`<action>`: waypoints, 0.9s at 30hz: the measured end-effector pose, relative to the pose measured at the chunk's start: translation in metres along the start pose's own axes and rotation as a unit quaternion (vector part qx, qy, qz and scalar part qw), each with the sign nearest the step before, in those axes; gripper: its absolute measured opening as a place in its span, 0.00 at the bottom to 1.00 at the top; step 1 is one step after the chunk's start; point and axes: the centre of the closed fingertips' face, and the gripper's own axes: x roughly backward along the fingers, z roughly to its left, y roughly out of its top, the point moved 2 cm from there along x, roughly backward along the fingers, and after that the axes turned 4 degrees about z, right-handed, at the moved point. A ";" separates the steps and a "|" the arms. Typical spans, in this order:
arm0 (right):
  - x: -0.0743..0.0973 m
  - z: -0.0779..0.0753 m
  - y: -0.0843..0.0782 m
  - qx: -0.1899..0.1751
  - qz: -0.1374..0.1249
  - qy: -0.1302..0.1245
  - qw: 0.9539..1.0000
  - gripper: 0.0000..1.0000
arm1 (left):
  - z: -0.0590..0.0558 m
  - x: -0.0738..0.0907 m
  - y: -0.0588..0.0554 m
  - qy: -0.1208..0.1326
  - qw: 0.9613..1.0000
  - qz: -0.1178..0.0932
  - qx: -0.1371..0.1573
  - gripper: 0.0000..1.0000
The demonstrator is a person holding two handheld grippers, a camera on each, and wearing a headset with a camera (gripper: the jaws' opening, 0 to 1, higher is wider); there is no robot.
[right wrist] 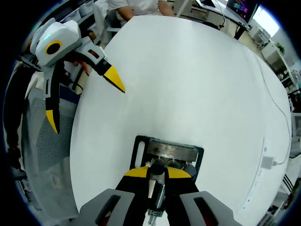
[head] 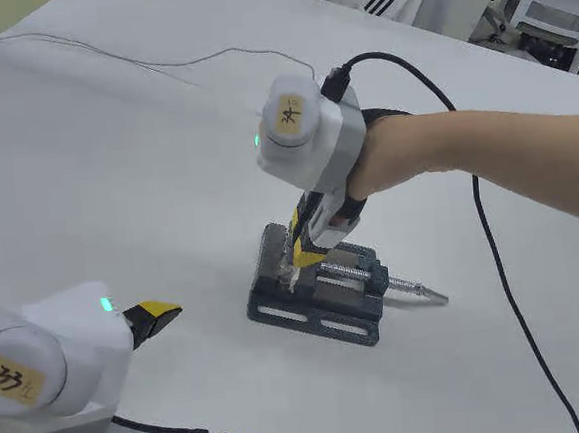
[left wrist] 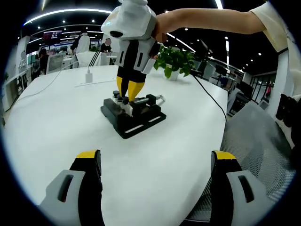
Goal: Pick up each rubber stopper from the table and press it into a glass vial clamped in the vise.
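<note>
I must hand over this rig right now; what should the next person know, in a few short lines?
Left tool: open, holding nothing, above the white table, apart from the vise.
Right tool: shut on a dark rubber stopper, directly over the vise, apparently at a vial's mouth.
Done: a neighbouring vial in the vise appears already stoppered.
Left: press this stopper fully in, then release. Whether more stoppers wait, I cannot tell.

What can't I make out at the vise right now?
Left gripper view: vials too small to count.
Head view: right gripper covers them in the vise.
Right gripper view: jaws hide whether the stopper is seated.
</note>
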 end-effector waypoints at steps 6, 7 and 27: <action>0.001 -0.001 0.003 -0.011 -0.003 0.006 1.000 0.08 | 0.001 0.000 -0.003 -0.001 1.000 0.004 0.001 0.97; 0.002 0.000 0.003 -0.016 -0.003 0.007 1.000 0.07 | 0.001 -0.001 -0.003 -0.001 1.000 0.004 0.001 0.97; 0.002 0.001 0.002 -0.164 0.013 0.030 0.986 0.04 | 0.000 -0.002 -0.001 -0.003 1.000 0.003 0.001 0.97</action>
